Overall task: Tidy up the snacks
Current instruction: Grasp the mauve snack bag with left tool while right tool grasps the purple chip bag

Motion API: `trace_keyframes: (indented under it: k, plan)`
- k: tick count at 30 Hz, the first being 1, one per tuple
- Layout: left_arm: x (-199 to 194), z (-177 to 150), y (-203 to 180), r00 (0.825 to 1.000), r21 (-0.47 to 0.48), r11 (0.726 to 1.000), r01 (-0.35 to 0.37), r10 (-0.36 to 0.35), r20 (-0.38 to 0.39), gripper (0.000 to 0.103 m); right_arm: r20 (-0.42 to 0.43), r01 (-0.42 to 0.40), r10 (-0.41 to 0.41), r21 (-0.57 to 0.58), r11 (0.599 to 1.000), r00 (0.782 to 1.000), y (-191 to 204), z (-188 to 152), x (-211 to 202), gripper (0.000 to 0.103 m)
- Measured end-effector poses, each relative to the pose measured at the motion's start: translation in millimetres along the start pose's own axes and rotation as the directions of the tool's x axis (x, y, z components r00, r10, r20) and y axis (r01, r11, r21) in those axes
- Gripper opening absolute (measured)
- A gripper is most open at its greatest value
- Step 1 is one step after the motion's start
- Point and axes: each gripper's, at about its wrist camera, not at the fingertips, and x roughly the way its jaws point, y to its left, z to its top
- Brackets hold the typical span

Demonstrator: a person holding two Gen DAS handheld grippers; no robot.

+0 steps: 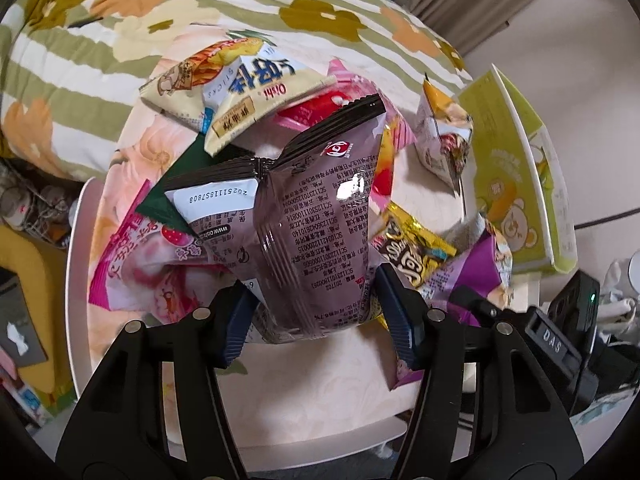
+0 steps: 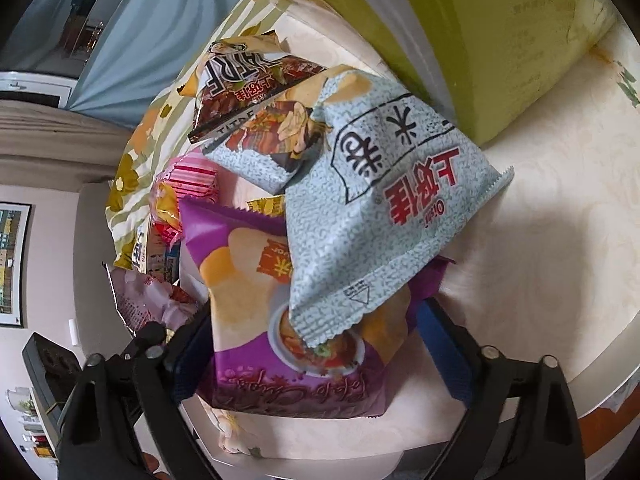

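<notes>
In the left wrist view my left gripper (image 1: 316, 316) is shut on a mauve snack bag (image 1: 316, 216) with black crimped ends, held above the round table (image 1: 304, 384). Around it lie a pink strawberry bag (image 1: 132, 264), a cream Oishi sticks bag (image 1: 240, 92) and a yellow-black bag (image 1: 412, 248). In the right wrist view my right gripper (image 2: 320, 352) has its jaws on both sides of a purple chip bag (image 2: 248, 280). A pale blue Oishi bag (image 2: 384, 208) lies across the purple bag's top.
A lime green box (image 1: 516, 172) stands at the table's right side and also shows in the right wrist view (image 2: 460, 28). A floral striped quilt (image 1: 100, 40) lies behind the table. The right gripper's black body (image 1: 560, 340) sits low right. More snack bags (image 2: 248, 80) lie farther back.
</notes>
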Motion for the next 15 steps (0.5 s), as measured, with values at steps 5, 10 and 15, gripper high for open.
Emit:
trace_keyframes:
  k: [5, 10, 15]
  plan:
    - [-4.4, -9.5, -3.8, 1.0, 0.035, 0.999, -0.001, 0.001, -0.005, 0.055, 0.017, 0.009, -0.008, -0.06, 0.998, 1.0, 10.5, -4.5, -5.8, 0.063]
    - [-14.4, -15.0, -6.9, 1.0, 0.059, 0.998, 0.007, -0.007, 0.002, 0.055, 0.017, -0.012, 0.013, -0.077, 0.997, 1.0, 12.4, -10.1, -9.0, 0.055]
    - [-36.6, -17.9, -10.7, 0.999, 0.091, 0.996, 0.016, -0.019, 0.033, 0.055, 0.027, -0.048, 0.051, -0.093, 0.994, 0.998, 21.3, -13.5, -15.9, 0.051]
